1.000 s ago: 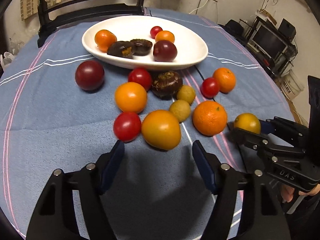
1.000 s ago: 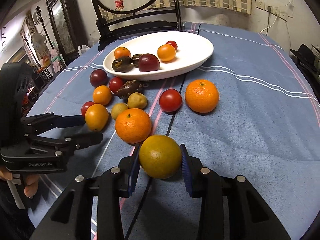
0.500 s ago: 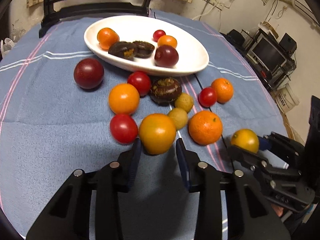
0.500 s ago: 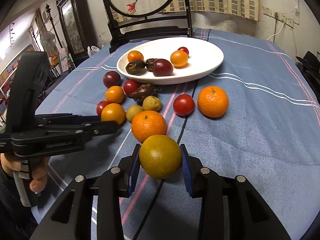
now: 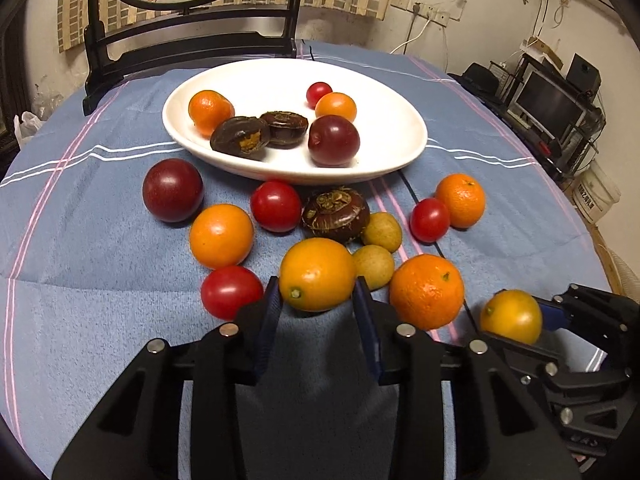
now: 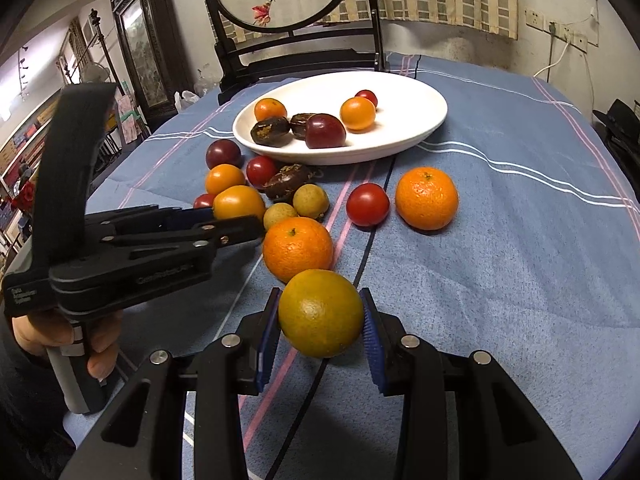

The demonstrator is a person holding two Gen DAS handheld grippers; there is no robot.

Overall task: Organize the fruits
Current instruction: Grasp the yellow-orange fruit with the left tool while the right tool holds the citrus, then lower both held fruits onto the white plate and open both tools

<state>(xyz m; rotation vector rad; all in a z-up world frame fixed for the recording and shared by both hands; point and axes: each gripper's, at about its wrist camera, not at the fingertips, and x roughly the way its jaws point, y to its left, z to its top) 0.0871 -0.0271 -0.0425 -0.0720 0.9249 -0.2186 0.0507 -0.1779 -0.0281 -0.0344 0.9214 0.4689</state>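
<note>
My left gripper (image 5: 317,300) is shut on a yellow-orange fruit (image 5: 317,274), held just above the blue cloth among the loose fruits. My right gripper (image 6: 320,322) is shut on a yellow-green orange (image 6: 321,312), held above the cloth at the near right; it shows in the left wrist view (image 5: 511,316) too. A white oval plate (image 5: 404,136) at the back holds several fruits: a small orange, two dark water chestnuts, a plum, a cherry tomato. Loose fruits lie in front of the plate, among them a mandarin (image 5: 426,291) and a red tomato (image 5: 231,291).
A dark wooden chair (image 5: 192,46) stands behind the table's far edge. The blue striped cloth (image 6: 520,240) covers the table. Shelves with a monitor (image 5: 552,108) stand off the right side. A second mandarin (image 6: 426,198) and a tomato (image 6: 367,204) lie to the right of the cluster.
My left gripper closed from wide open onto the yellow-orange fruit and lifted it slightly. My right gripper kept its hold on the yellow-green orange and rose a little.
</note>
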